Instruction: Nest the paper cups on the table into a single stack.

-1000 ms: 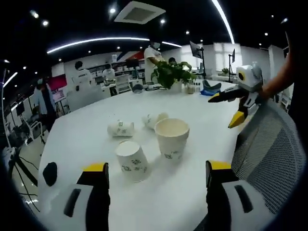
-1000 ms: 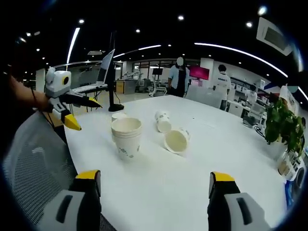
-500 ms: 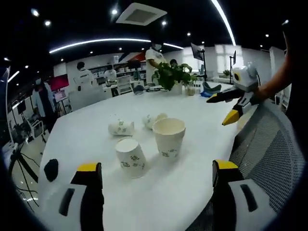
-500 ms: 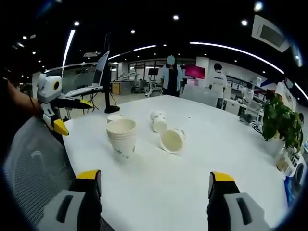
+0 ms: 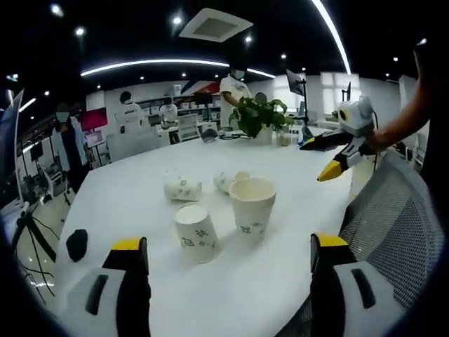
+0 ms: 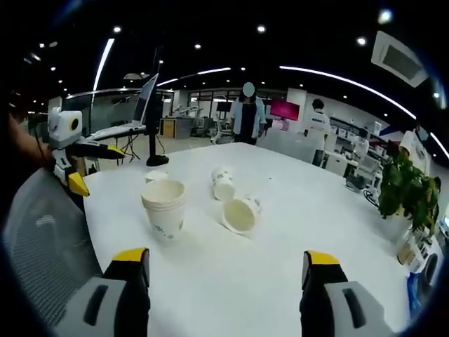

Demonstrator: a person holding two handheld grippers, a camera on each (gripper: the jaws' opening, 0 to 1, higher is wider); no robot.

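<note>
On the white table (image 5: 126, 196) an upright stack of paper cups (image 5: 252, 205) stands beside an upside-down cup (image 5: 196, 234). Two more cups lie on their sides behind them (image 5: 182, 188) (image 5: 230, 180). My left gripper (image 5: 228, 281) is open, well short of the cups. In the right gripper view the stack (image 6: 163, 209) is at the left, the upside-down cup (image 6: 156, 176) behind it, and the lying cups (image 6: 223, 184) (image 6: 240, 214) to its right. My right gripper (image 6: 226, 281) is open and holds nothing. Each gripper appears in the other's view, open in the air (image 5: 316, 160) (image 6: 98, 170).
A grey mesh chair back (image 5: 393, 232) (image 6: 42, 232) stands at the table's near edge between the grippers. A potted plant (image 5: 256, 112) (image 6: 403, 193) sits at the far end. A small black object (image 5: 76, 242) lies near the left edge. People stand in the background.
Both cameras have drifted a little, so the cups sit slightly differently in each view. The cups themselves have not moved. Both grippers stay open and empty.
</note>
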